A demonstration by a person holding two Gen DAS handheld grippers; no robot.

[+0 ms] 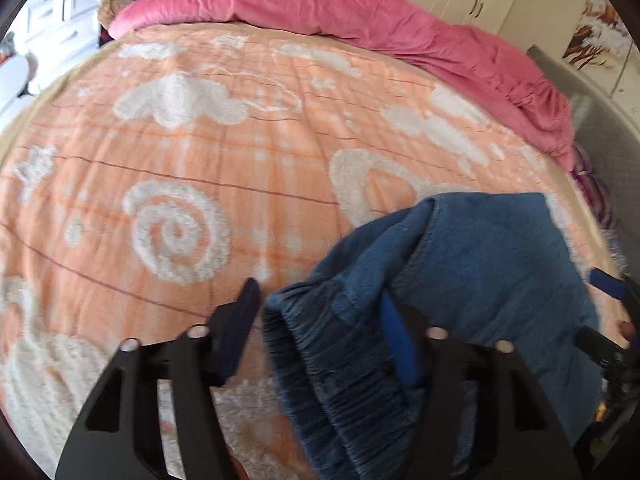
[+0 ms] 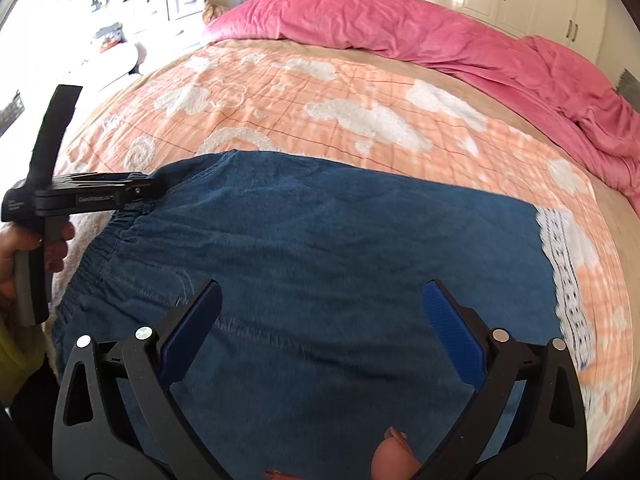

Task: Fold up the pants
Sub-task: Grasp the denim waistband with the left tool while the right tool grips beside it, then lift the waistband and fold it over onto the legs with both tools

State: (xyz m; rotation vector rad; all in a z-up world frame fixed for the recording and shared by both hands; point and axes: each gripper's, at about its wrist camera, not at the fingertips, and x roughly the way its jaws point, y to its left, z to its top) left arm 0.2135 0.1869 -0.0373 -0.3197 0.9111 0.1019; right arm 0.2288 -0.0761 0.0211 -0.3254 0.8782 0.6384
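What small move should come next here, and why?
Probably close the right gripper on the pants: its jaws are open above the flat denim, while the left gripper is at the elastic waistband, fabric draped over one finger.

Bed (image 2: 400, 92) under orange-white blanket (image 1: 200, 152); blue pants (image 2: 320, 240) spread on it; pink duvet (image 2: 440, 36) at far edge.

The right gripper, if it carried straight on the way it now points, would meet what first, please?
Most likely the blue denim pants spread flat on the orange-and-white patterned bedspread. The right gripper is open with that cloth filling the gap between its fingers; nothing shows between them, though depth is hard to judge.
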